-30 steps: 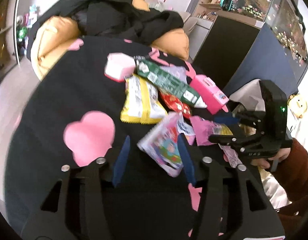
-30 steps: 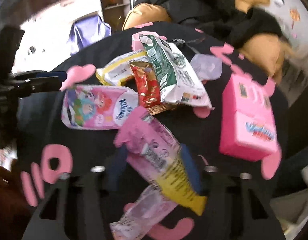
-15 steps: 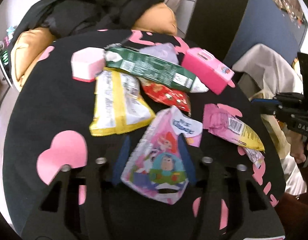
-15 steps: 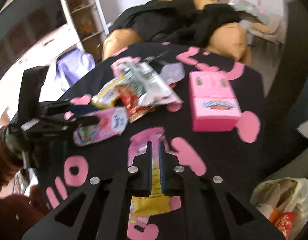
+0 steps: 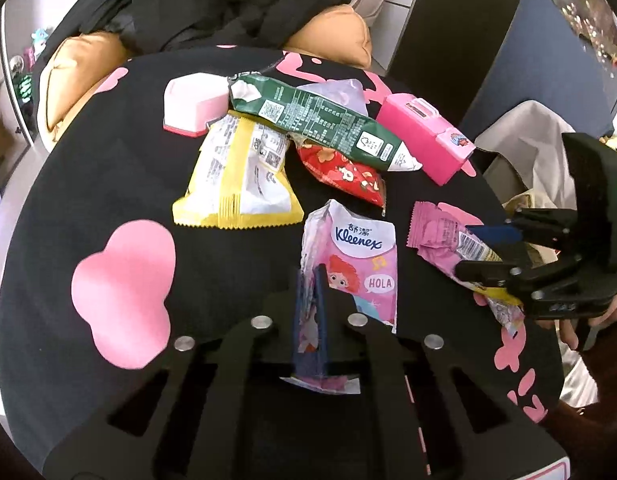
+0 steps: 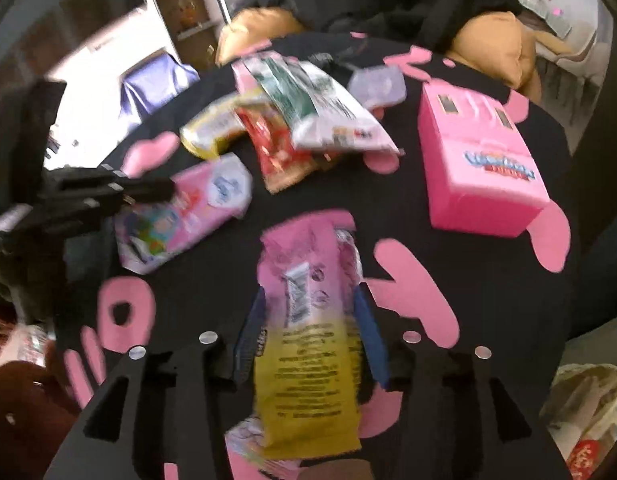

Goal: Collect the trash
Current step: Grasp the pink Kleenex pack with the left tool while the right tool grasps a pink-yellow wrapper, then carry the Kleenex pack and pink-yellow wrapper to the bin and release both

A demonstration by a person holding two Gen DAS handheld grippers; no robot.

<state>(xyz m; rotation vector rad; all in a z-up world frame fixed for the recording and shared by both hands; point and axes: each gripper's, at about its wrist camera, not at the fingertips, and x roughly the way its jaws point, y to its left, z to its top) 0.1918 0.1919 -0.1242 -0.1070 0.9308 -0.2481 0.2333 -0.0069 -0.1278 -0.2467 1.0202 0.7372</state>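
Black clothing [image 5: 228, 8] drapes over a tan cushion [image 5: 332, 36] behind the pink-patterned table [image 5: 124, 292].

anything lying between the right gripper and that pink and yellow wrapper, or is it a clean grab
Nothing visible is in the way. The pink and yellow wrapper lies flat on the black cloth directly between the right gripper's opening jaws, apart from the pile. The Kleenex pack is pinched by the left gripper.

A round black table [image 5: 60, 200] (with pink shapes) has wrappers, a tissue pack [image 5: 360, 264], a pink box [image 5: 424, 140] and a small pink tub [image 5: 192, 106] on it.
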